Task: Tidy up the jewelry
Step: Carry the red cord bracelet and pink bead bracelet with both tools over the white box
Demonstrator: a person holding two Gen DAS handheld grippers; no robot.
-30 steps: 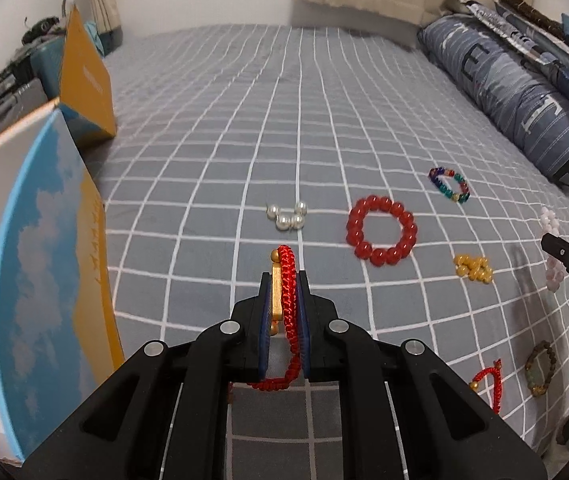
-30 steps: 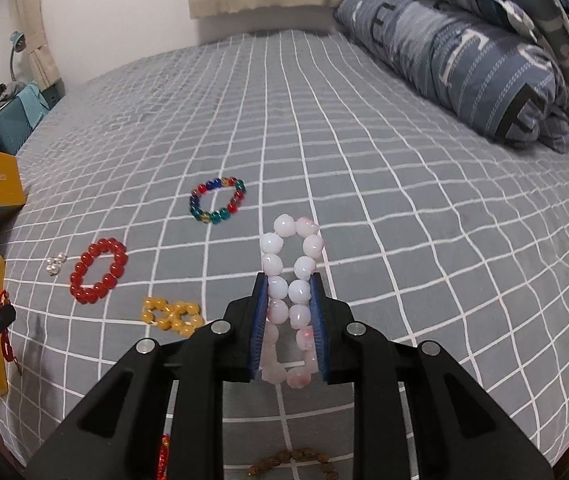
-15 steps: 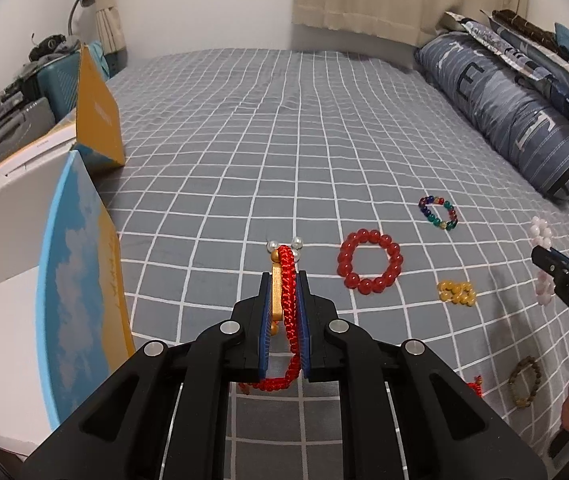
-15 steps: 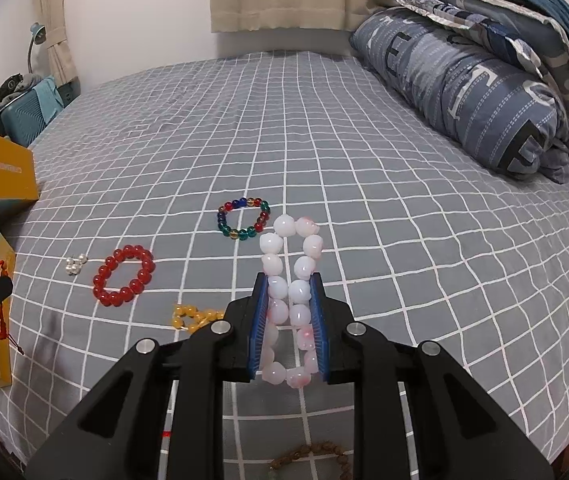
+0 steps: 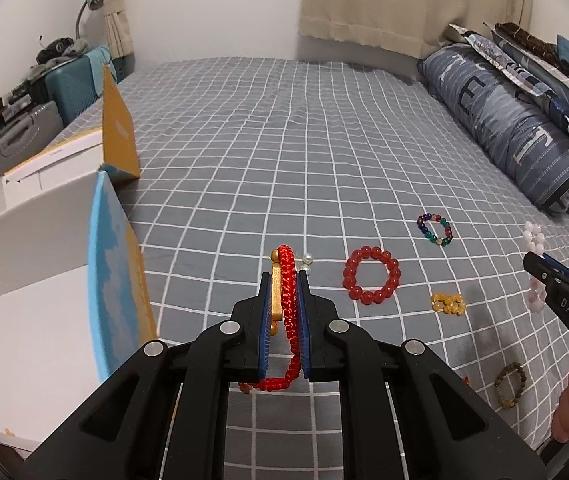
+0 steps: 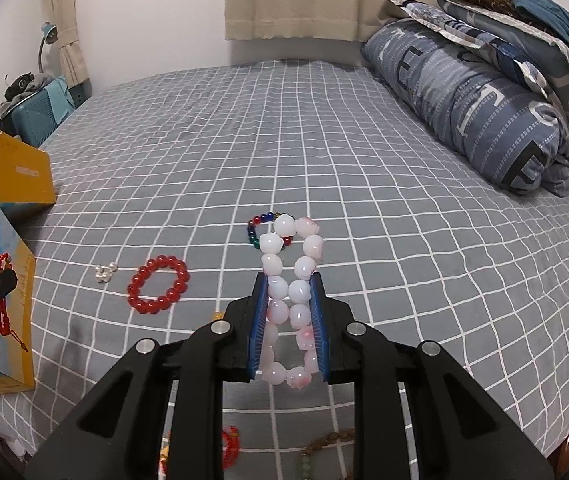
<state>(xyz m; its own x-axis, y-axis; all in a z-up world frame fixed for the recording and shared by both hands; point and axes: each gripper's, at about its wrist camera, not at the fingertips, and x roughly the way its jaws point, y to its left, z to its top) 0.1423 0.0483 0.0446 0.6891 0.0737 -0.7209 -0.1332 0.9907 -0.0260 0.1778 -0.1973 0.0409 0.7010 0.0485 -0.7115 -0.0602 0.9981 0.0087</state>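
Your left gripper (image 5: 284,280), clenched on the red cord bracelet (image 5: 287,280), sits nearest the open box (image 5: 44,280) at the bed's (image 5: 284,140) left edge; your right gripper (image 6: 287,284) grasps the pink bead bracelet (image 6: 290,264), farther off.

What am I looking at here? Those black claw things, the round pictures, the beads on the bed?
A person holds two hand-held grippers, each with a wide-angle camera looking along its fingers; hence two round pictures. The left gripper is shut on a red braided bracelet. The right gripper is shut on a pale pink bead bracelet. On the checked bedsheet lie a red bead bracelet, a multicoloured one, yellow beads and small pearls. An open box stands at the left.
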